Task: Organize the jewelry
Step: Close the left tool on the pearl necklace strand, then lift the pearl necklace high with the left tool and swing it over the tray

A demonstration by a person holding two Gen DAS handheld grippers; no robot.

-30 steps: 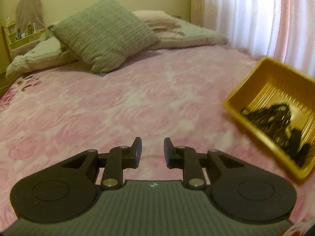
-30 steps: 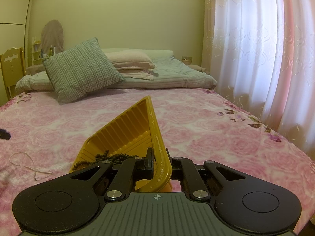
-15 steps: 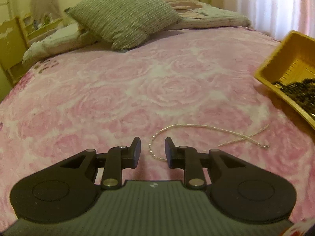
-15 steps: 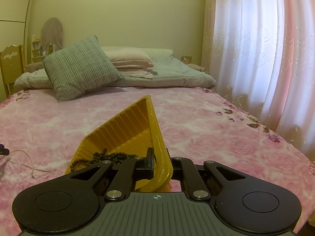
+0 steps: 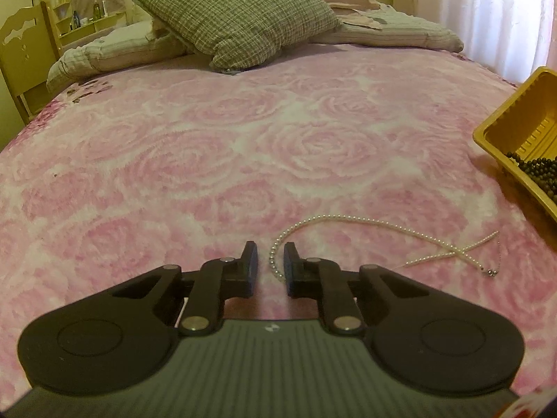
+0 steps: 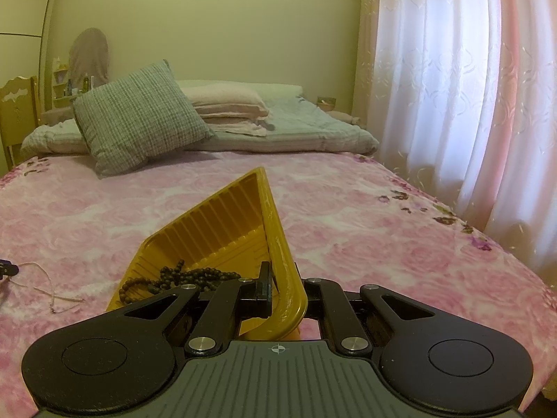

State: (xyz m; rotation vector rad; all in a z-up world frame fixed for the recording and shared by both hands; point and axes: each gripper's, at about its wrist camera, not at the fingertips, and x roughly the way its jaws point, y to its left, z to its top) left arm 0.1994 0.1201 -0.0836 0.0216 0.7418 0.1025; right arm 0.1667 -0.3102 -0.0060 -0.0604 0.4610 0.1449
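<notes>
Pink rose-patterned blanket [image 5: 243, 146] covers the bed from a wooden chair [image 5: 21, 55] at the left edge to white curtains [image 6: 452, 87] on the right, with a wide bare stretch running up to a checked cushion [image 5: 236, 14] and folded pillows [image 6: 226, 104] at the head. Low over the near part of the bed, the left gripper [image 5: 271, 261] is closing its jaws, now a narrow gap, around one end of a pearl necklace [image 5: 348, 219]; the pads do not yet press the beads. The strand curves away to the right and crosses itself near its clasp, lying just short of a yellow tray [image 5: 515, 132]. The right gripper [image 6: 283, 287] has its jaws clamped on the tray's near rim, holding it tilted so its far corner rises off the blanket. Dark beads [image 6: 181, 278] are heaped in the tray's low end. Right of the tray, open blanket runs to the bed's edge below the curtains.
</notes>
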